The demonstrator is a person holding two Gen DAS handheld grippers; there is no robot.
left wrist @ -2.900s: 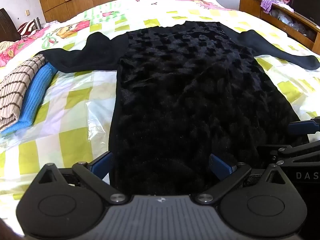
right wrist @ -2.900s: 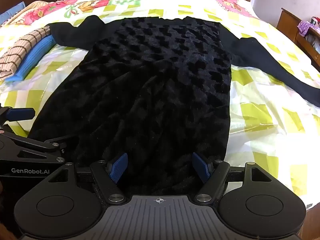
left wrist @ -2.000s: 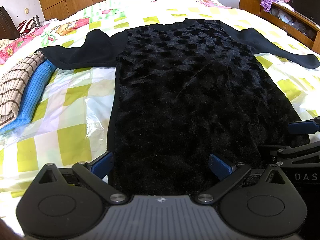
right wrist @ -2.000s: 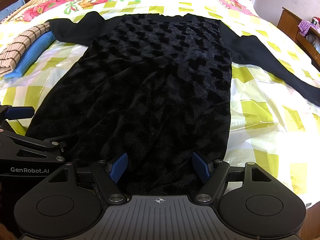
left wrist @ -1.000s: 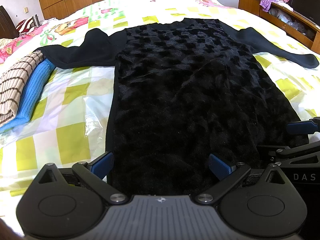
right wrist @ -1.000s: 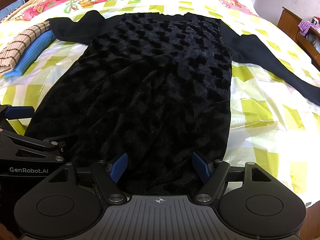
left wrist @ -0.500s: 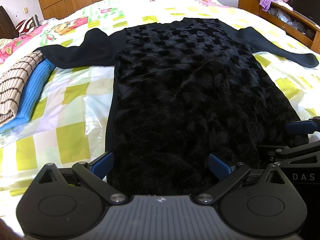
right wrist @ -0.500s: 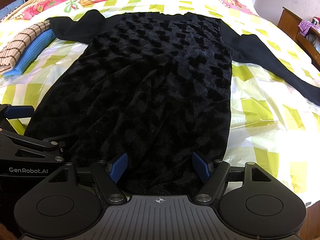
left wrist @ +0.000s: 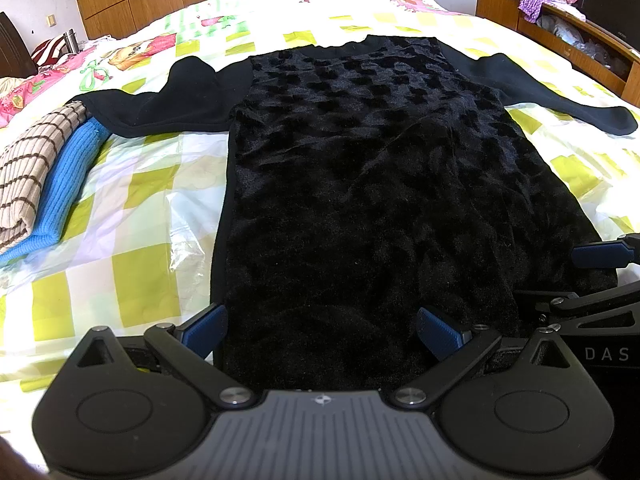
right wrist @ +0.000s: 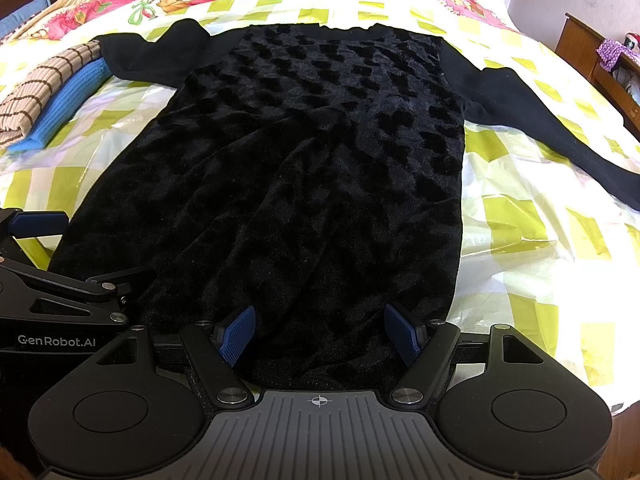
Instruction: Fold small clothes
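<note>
Two folded knits point(left wrist: 44, 184) beside dress point(left wrist: 360, 200)

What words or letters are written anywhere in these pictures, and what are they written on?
"GenRobot.AI": white letters on the black body of the left gripper, seen at the left edge of the right wrist view.
"DAS": white letters on the black body of the right gripper, cut off by the picture's edge in the left wrist view.
Nothing readable on the black velvet long-sleeved top or the checked bedsheet.

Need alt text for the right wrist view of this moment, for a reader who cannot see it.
A black long-sleeved dress lies flat on a yellow-checked bedspread, sleeves spread. The open right gripper straddles its near hem, with the left gripper at the lower left. Folded striped and blue clothes lie at the far left.
</note>
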